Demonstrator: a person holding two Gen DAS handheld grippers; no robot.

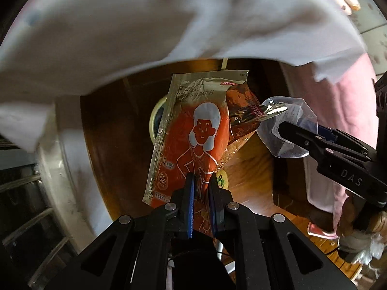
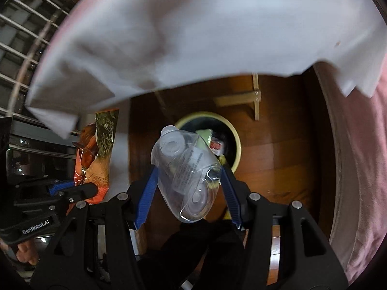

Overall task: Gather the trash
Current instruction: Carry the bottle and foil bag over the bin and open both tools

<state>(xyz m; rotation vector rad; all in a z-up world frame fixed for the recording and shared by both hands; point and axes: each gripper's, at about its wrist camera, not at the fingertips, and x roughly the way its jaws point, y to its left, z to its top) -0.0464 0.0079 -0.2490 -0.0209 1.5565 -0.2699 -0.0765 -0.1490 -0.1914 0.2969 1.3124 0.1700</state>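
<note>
1. A big white sheet (image 2: pixel 193 36) fills the upper half of both views, its ragged edge hanging over the wooden floor (image 2: pixel 278 169); pink fabric (image 2: pixel 362 145) runs down the right side.
2. Centre of the right wrist view, the round bin (image 2: pixel 235 135) sits on the floor with trash already inside. In the left wrist view only a sliver of its rim shows, left of centre behind the wrapper.
3. The left tongs (image 1: pixel 200 181), bottom centre of their own view, are clenched on an orange heat-patch wrapper (image 1: pixel 191 130), pinching its lower edge; a crumpled brown foil wrapper (image 1: pixel 241 106) sticks out beside it, and whether it is also pinched I cannot tell.
4. The right tongs (image 2: pixel 188 178) are grasping a clear plastic blister pack (image 2: pixel 186 169), the blue pads pressing both its sides, right over the bin's near rim.
5. Risks, as I judge them: the blister is slick and bulging, so it could squirt out and bounce off the rim onto the floor. The floppy wrapper could flutter sideways on release and miss the mouth. The hanging sheet could also snag either load.
</note>
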